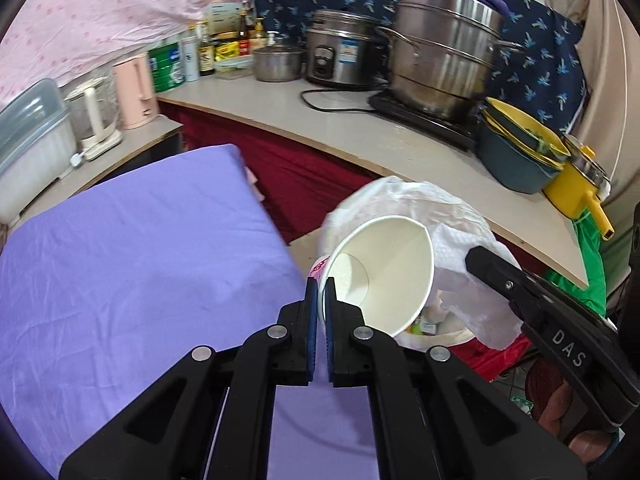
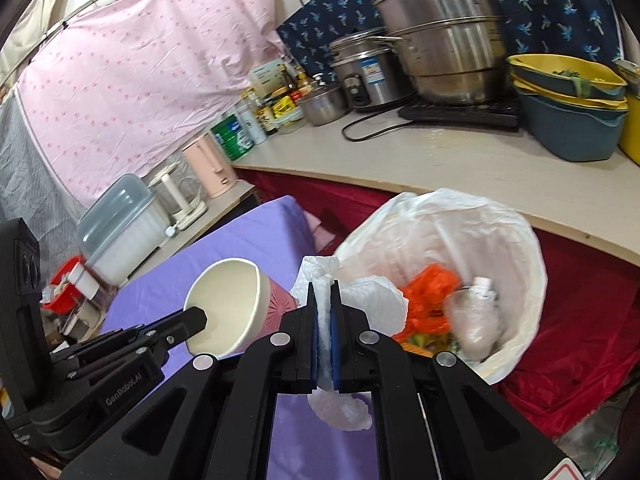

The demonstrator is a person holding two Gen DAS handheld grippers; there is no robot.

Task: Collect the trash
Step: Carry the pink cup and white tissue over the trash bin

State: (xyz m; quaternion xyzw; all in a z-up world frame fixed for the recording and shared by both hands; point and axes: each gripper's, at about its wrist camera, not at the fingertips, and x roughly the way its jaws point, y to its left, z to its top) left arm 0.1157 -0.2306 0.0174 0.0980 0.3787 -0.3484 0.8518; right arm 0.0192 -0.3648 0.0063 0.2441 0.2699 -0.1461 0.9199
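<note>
**Carry-to-bin step: two items in hand, bin ahead**

Step in hand, as it reads: transport. You hold both pieces of trash near the bin and neither is dropped yet.

- Left tool [image 1: 320, 292]: pressed together, pinching the wall of the paper cup [image 1: 380, 276] at its rim. The cup is tipped on its side, mouth toward the camera, and looks empty inside; its outside is pink-patterned. It sits at the near left edge of the bin, over the edge of the purple-covered bed [image 1: 132, 264].
- Right tool [image 2: 324, 300]: pressed together, pinching a crumpled white paper towel [image 2: 376, 304], which hangs out above and below the pads, just short of the bin's near rim.
- Trash bin [image 2: 532, 280], lined with a white plastic bag: holds orange plastic scraps [image 2: 432, 292], a clear wrapped bundle [image 2: 476, 316] and some yellow-green food bits at the bottom.
- Desk [image 1: 360, 128] behind: steel stockpot [image 1: 444, 52], rice cooker [image 1: 340, 52], stacked basins [image 1: 516, 156].

Next move, in my judgement: bring each tool fully over the bag's mouth, then spread it. The light towel may cling to the pads; the cup could catch the rim.
</note>
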